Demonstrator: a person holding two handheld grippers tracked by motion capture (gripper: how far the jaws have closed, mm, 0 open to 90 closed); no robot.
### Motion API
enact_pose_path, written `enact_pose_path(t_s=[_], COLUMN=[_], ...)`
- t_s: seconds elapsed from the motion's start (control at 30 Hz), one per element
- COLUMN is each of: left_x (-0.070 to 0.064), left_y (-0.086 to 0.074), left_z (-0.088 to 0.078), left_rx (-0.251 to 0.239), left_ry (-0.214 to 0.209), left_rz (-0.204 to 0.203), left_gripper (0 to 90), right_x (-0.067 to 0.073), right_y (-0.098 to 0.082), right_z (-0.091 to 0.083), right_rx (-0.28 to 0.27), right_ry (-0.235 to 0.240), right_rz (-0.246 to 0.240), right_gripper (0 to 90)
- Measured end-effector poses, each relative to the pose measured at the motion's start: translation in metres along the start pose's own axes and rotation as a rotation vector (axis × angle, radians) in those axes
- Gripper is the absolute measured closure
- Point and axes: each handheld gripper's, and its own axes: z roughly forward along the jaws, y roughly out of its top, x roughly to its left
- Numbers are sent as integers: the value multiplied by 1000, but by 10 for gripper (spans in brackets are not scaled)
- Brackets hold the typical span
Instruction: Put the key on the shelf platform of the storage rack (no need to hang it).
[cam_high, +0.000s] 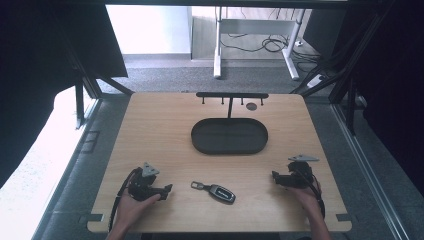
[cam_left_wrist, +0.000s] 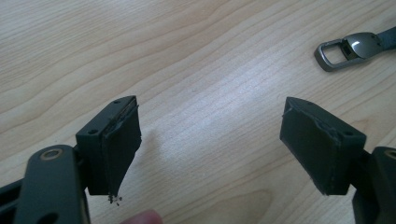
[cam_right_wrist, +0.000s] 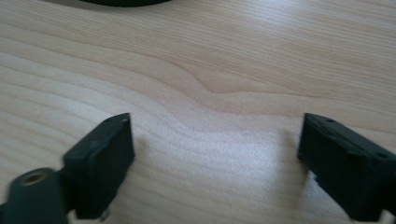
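Both grippers sit low over the near half of the wooden table (cam_high: 165, 130), one in each hand, nothing held.

Left gripper (cam_high: 169, 189): jaws wide apart, only bare wood between them in the left gripper view. It sits at the near left of the table and points right, toward the car key (cam_high: 222, 193). The rubber pad on one jaw looks frayed at its lower edge, with a few crumbs hanging off.

Right gripper (cam_high: 274, 176): jaws also spread wide, bare wood between them in the right gripper view. It sits at the near right and points left, toward the table's middle.

The car key lies flat on the table between the two grippers, nearer the left one but apart from both. Its black fob body points right, and the metal loop (cam_high: 197, 185) at its end faces the left gripper. In the left gripper view that metal loop (cam_left_wrist: 337, 50) sits at the upper right, well outside the jaw gap.

Black oval tray (cam_high: 200, 137) sits at the table's centre, beyond the key and apart from it. Behind it stands a black rack (cam_high: 232, 95) with small hooks at the far edge. The tray's near rim (cam_right_wrist: 121, 2) just shows at the top of the right gripper view.
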Motion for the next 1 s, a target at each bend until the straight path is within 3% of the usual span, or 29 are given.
enact_pose_path(t_s=[0.2,0.43,0.53,0.6,1.0], left_x=[-5,-2,0,0,-3], left_y=[0,0,-1,-1,0], left_z=[-1,0,0,2,2], left_rx=[0,-1,0,2,7], left_ry=[-3,-8,-16,-16,-18], left_rz=[8,5,-2,-10,3], left_gripper=[205,206,206,207,206], right_x=[-7,-6,-6,-4,0], right_y=[-4,-2,-2,-1,0], right_z=[-11,-14,-14,-14,-17], right_rx=[-42,-57,-56,-37,-35], right_ry=[27,7,15,47,88], right_rz=[26,7,3,-12,-48], right_gripper=[179,201,216,240,265])
